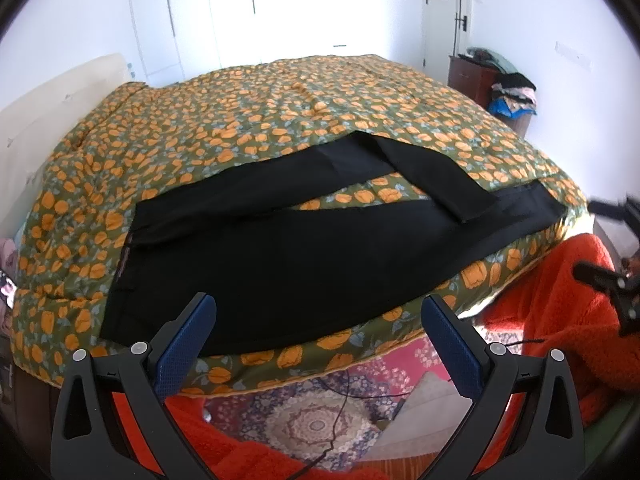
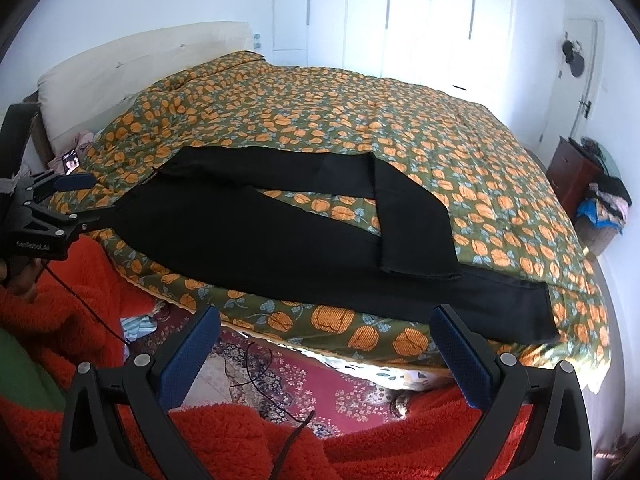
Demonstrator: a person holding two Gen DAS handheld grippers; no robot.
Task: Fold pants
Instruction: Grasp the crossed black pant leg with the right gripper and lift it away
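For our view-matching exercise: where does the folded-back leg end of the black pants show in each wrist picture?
Left wrist: the folded-back leg end lies right of centre, across the lower leg.
Right wrist: the folded-back leg end lies right of centre, nearer the camera.
Shared landmark: the cream headboard.

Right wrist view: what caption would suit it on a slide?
Open right tongs hover before black pants spread on a floral quilt, far leg bent back across the near one.
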